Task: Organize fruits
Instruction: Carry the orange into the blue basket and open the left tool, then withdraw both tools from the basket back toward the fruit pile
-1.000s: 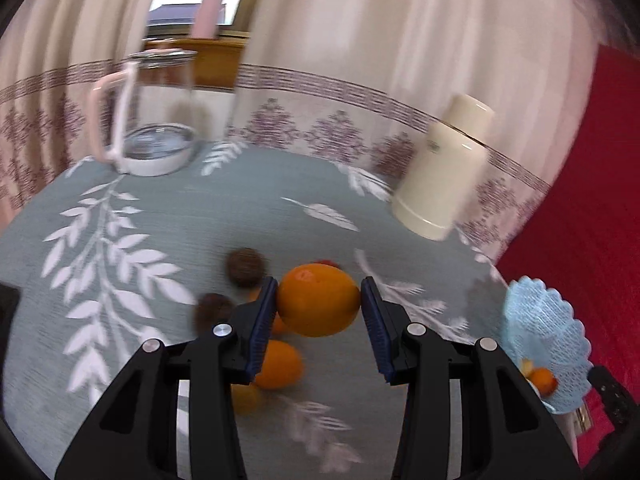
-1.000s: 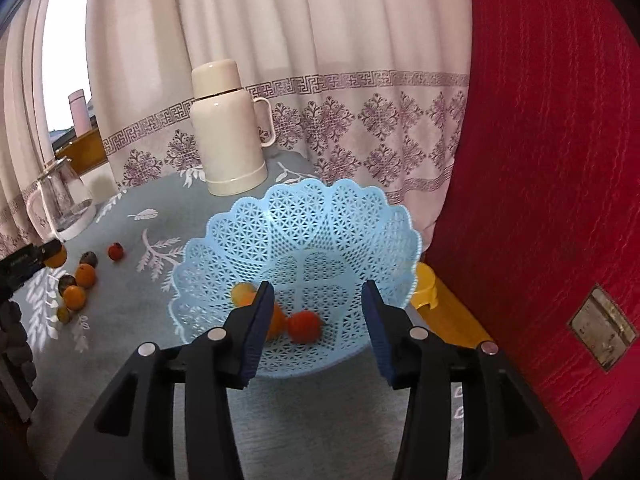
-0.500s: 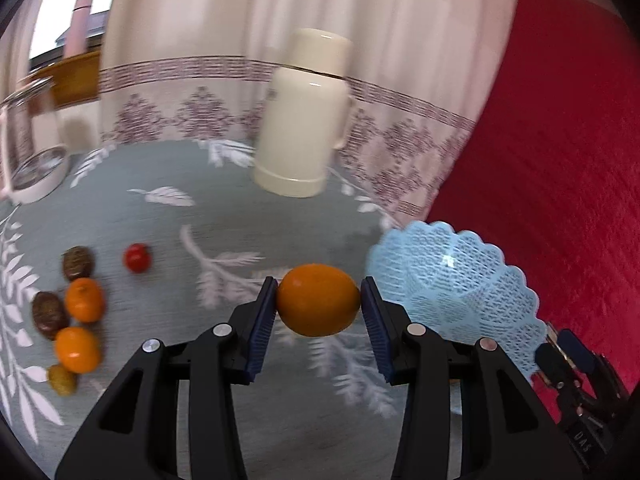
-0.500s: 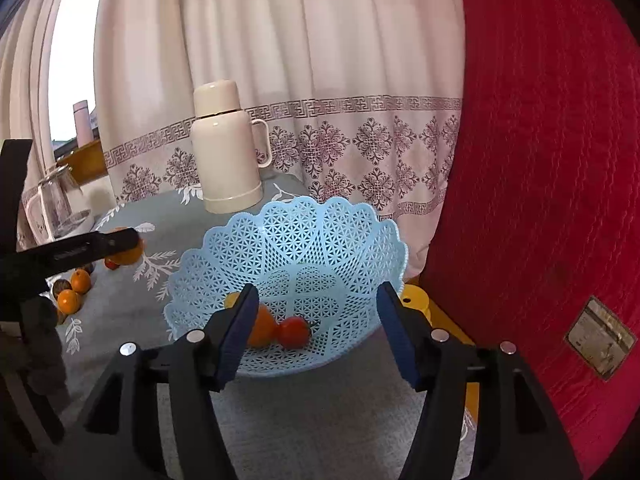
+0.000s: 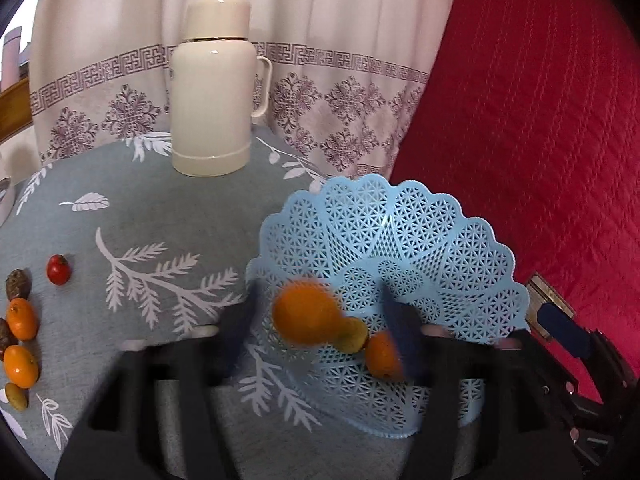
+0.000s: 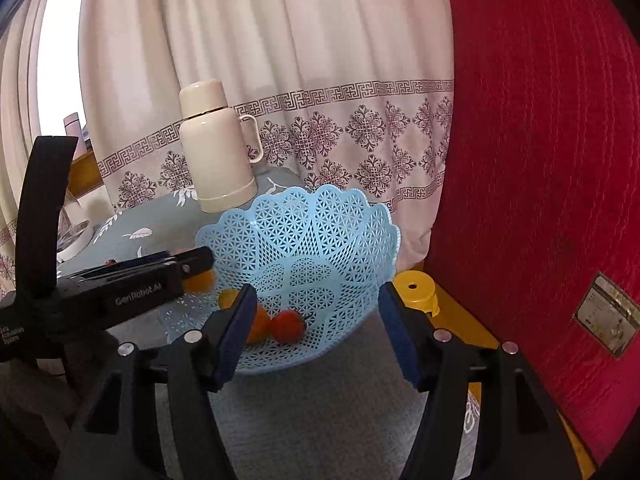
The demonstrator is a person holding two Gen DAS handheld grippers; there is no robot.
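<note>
A light blue lattice basket (image 5: 404, 236) (image 6: 308, 236) stands at the table's right edge. My left gripper (image 5: 320, 328) (image 6: 140, 276) hangs over its near-left rim, blurred, its jaws opening. An orange (image 5: 304, 312) (image 6: 200, 280) is loose between them, clear of both pads. Inside the basket lie a yellowish fruit (image 5: 354, 338), an orange (image 6: 256, 322) and a red tomato (image 6: 286, 326). My right gripper (image 6: 318, 332) sits at the basket's near rim, its jaws opening with nothing gripped. A tomato (image 5: 59, 269), two oranges (image 5: 22, 318) and brown fruits (image 5: 18, 284) lie at the left.
A cream thermos (image 5: 214, 92) stands at the back of the grey leaf-print tablecloth (image 5: 160, 208). A red quilted cloth (image 5: 540, 120) rises right behind the basket. A yellow stool (image 6: 416, 294) sits below the table edge. Patterned curtains hang behind.
My left gripper carried the orange rightward from the fruit pile to the basket, and its jaws have spread off it. The right gripper's jaws have widened while the hand stayed put.
</note>
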